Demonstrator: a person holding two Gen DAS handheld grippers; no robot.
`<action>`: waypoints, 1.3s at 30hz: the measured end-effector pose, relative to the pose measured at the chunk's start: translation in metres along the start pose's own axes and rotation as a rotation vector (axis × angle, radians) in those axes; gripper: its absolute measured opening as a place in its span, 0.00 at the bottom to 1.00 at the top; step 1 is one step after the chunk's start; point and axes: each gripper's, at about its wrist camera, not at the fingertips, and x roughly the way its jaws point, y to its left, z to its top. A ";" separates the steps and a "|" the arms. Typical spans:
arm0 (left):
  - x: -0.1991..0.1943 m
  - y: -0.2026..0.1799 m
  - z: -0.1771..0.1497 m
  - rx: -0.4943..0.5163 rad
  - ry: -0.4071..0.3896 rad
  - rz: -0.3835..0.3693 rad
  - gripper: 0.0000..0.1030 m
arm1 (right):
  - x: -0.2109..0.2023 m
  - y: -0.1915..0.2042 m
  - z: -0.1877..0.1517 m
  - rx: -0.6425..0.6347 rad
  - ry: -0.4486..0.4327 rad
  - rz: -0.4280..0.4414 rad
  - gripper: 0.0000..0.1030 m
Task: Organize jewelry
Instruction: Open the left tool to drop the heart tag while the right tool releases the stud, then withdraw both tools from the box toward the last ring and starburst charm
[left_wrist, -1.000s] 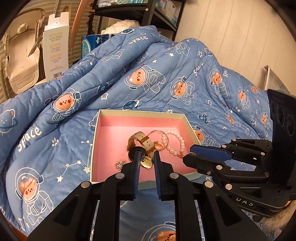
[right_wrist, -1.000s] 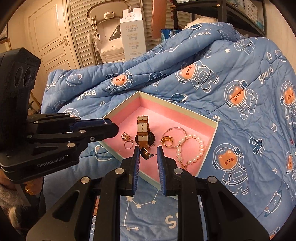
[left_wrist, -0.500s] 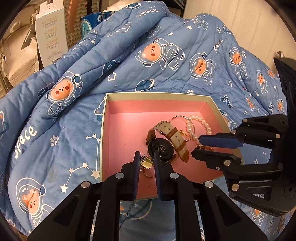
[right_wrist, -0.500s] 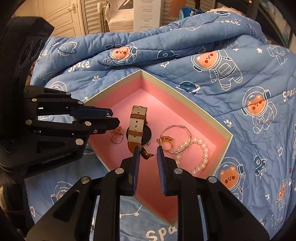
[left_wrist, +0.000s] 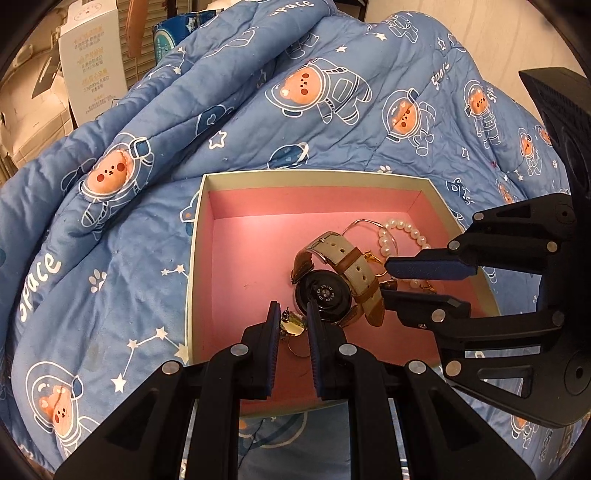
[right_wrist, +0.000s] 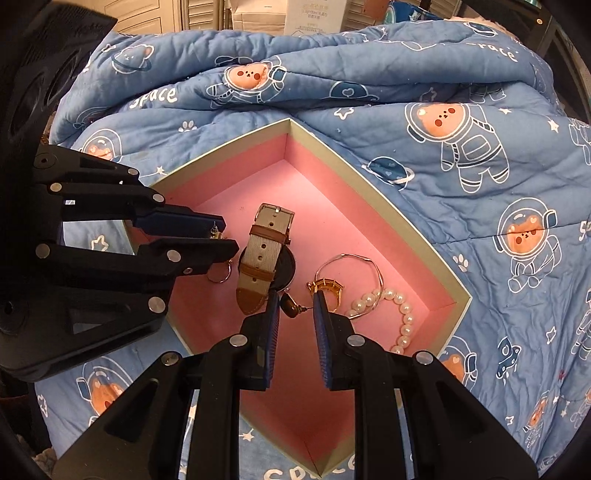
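Observation:
A cream box (left_wrist: 314, 176) with a pink lining lies on the bed. In it are a beige-strapped watch (left_wrist: 325, 295), a pearl bracelet (left_wrist: 406, 230) and a thin bangle (left_wrist: 360, 223). My left gripper (left_wrist: 291, 317) hangs over the box's near left part, shut on a gold earring (left_wrist: 291, 325). In the right wrist view the box (right_wrist: 369, 170) holds the watch (right_wrist: 264, 243), a gold crown ring (right_wrist: 328, 286), the pearl bracelet (right_wrist: 404, 314) and a small ring (right_wrist: 218, 276). My right gripper (right_wrist: 295, 306) is shut on a dark stud earring (right_wrist: 290, 306) beside the watch strap's end. The left gripper (right_wrist: 227, 234) shows at the left.
The box rests on a rumpled blue quilt (left_wrist: 147, 258) printed with space bears, which rises in folds behind it. A white carton (left_wrist: 92, 62) stands beyond the bed at the back left. The right gripper (left_wrist: 388, 280) reaches in from the right, close to the watch.
Both grippers have come down and in over the box, tipping more steeply toward it. The right one has also rolled. Each still grips its earring.

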 end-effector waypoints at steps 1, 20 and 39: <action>0.000 0.000 0.000 0.003 0.000 0.000 0.14 | 0.001 0.000 0.000 -0.002 0.004 -0.001 0.19; -0.003 -0.008 0.000 0.044 -0.038 0.014 0.40 | 0.015 0.000 -0.001 -0.026 0.010 -0.018 0.28; -0.052 -0.003 -0.001 0.047 -0.216 0.123 0.82 | -0.025 0.002 -0.010 -0.007 -0.136 -0.102 0.69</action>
